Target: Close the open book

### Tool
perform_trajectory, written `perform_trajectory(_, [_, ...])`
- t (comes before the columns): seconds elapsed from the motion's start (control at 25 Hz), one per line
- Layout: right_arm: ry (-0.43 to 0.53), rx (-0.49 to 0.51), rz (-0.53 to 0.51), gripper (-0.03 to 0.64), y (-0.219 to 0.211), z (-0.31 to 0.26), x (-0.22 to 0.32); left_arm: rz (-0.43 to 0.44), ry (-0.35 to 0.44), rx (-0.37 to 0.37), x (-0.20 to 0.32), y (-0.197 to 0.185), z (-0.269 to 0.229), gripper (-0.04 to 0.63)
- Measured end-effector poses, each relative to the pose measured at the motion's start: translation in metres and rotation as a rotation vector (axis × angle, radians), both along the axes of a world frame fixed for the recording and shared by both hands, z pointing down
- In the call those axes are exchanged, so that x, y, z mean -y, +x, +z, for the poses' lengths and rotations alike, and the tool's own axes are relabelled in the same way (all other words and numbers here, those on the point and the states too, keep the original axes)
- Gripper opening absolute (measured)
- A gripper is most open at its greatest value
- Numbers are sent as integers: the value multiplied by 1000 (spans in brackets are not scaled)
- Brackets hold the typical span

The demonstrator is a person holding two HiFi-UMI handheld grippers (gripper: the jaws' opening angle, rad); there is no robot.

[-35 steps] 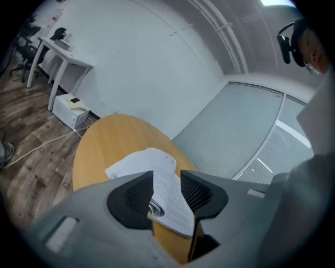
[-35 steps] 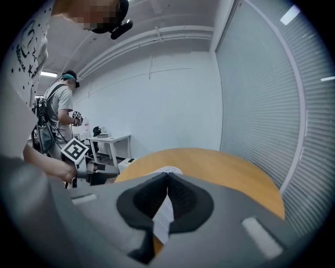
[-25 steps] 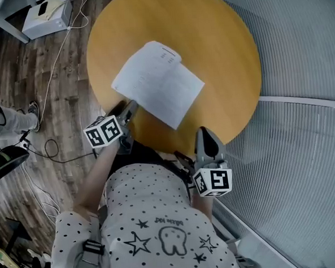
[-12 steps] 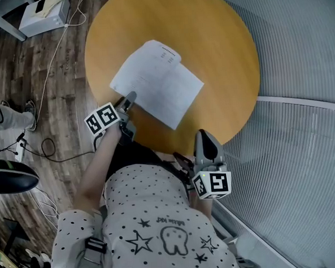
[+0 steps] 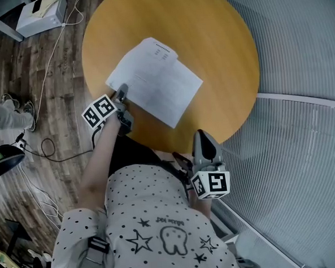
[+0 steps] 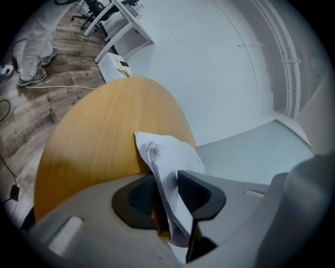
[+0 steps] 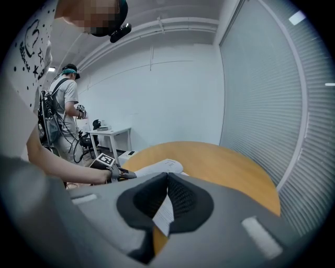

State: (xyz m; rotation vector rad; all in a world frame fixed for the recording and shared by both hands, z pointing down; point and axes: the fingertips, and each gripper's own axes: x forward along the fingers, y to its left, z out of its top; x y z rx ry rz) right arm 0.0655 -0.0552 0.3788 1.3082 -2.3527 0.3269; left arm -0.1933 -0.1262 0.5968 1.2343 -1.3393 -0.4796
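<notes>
White book between closing left tool

Left gripper at the book, right gripper held back.
Left arm stretched forward; its gripper's jaws are closing, with the book's left page edge between them. The right gripper hangs short of the book's near corner, jaws together, empty.

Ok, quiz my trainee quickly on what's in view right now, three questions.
1. True or false: the book lies closed on the table.
2. What sits between the left tool's jaws? A the book's pages; B a pen; C nothing.
3. Fill in: the table is ____ in shape.
Key: 1 false, it lies open. 2 A; those jaws are closing, not yet pressing. 3 round.
</notes>
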Motion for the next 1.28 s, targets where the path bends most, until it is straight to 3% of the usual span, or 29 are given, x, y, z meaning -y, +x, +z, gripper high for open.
perform_trajectory(0.16, [-2, -2, 12, 5, 6, 3, -1, 34, -31, 64, 1, 1, 5, 52])
perform_trajectory(0.24, [0, -2, 17, 5, 7, 1, -3, 57, -35, 112, 2, 2, 4, 41])
perform_trajectory(0.96, [16, -5, 64, 5, 7, -2, -5, 122, 52, 270, 1, -2, -27, 29])
perform_trajectory(1.28, [25, 11, 105, 5, 15, -1, -13, 195, 122, 449, -5, 2, -53, 29])
